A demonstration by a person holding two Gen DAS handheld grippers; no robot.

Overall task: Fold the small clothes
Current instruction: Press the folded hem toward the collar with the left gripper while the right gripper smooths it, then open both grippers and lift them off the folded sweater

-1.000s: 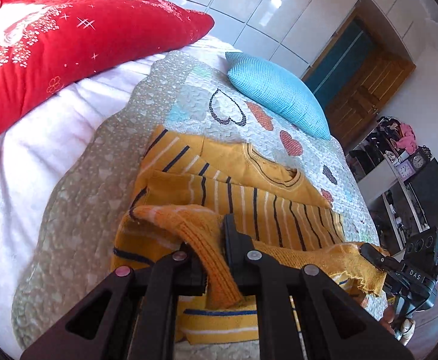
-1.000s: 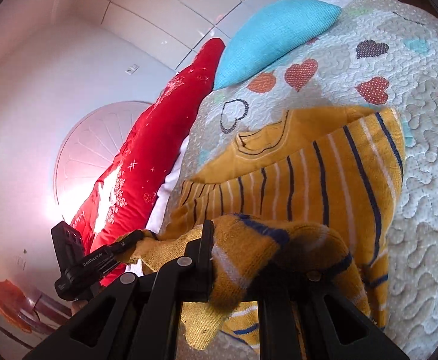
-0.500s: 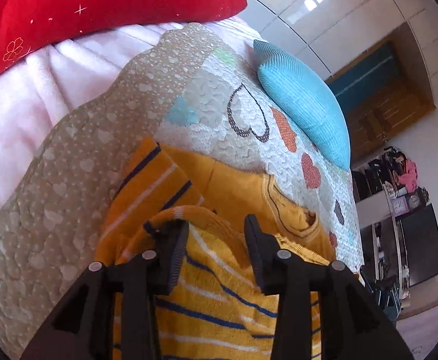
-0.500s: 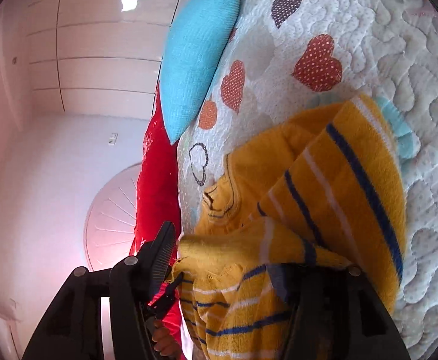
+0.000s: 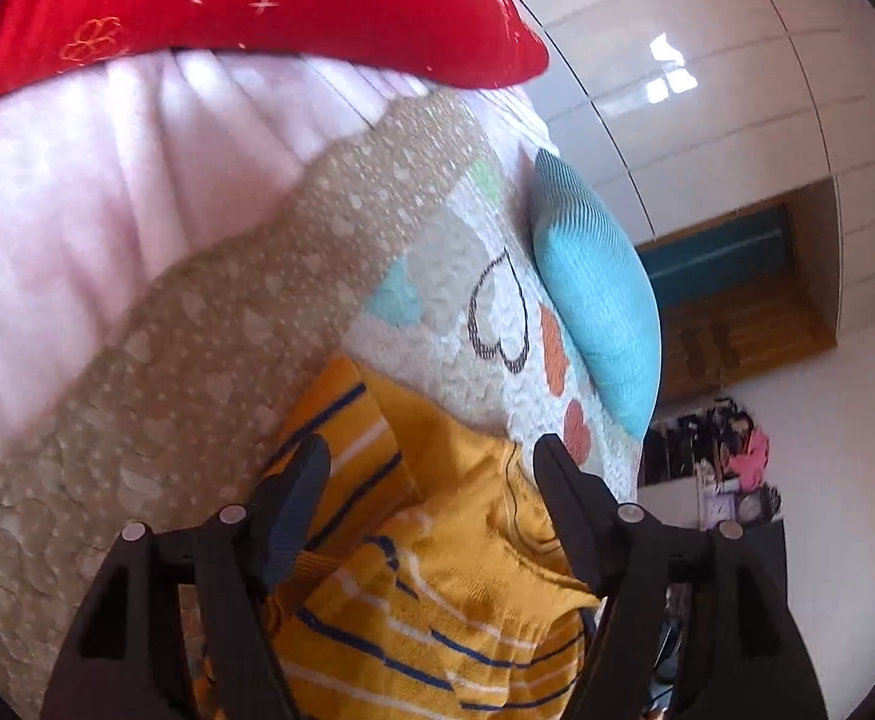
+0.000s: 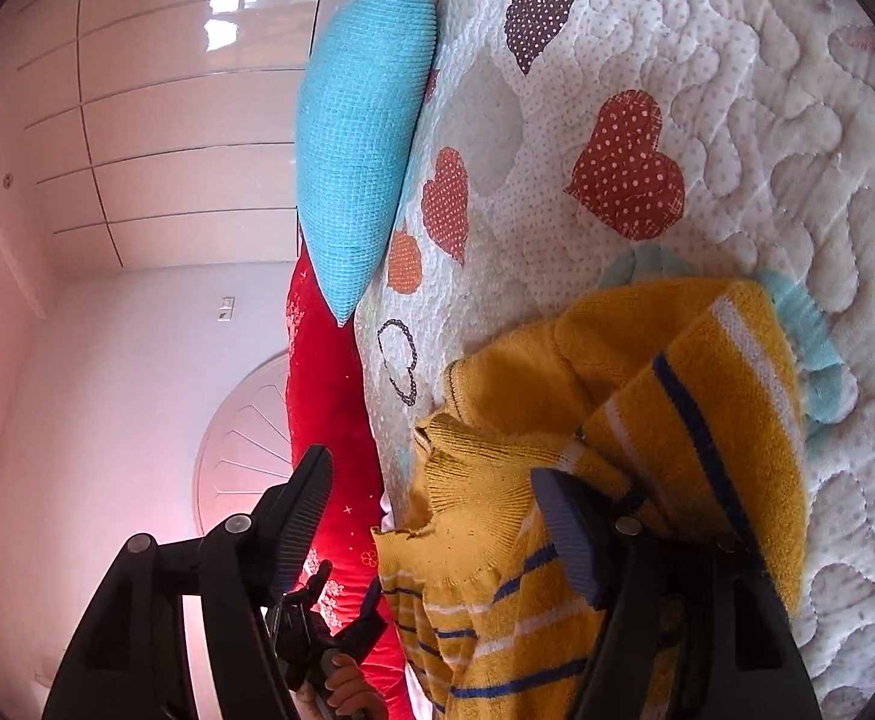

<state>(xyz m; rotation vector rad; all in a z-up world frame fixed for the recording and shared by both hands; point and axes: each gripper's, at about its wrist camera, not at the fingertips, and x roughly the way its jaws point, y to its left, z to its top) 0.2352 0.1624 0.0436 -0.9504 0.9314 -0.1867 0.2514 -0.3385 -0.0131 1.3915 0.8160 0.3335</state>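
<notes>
Both the left gripper [image 5: 428,468] and right gripper [image 6: 431,492] are opening, having dropped the yellow striped sweater's [image 5: 431,618] hem onto its chest: fold laid

A blue pillow [image 5: 599,312] and red cushion [image 5: 227,6] lie on the heart-patterned quilt [image 6: 767,138].

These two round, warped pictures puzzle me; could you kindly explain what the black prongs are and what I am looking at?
No robot here: a person holds a hand-held gripper in each hand, each with a wide-angle camera looking along its two black fingers. One picture comes from the left hand-held gripper, the other from the right hand-held gripper. A yellow striped sweater lies folded over on a heart-patterned quilt, near a blue cushion and a red pillow. Both sets of jaws are opening and grip nothing; the sweater simply lies between and below them.
</notes>
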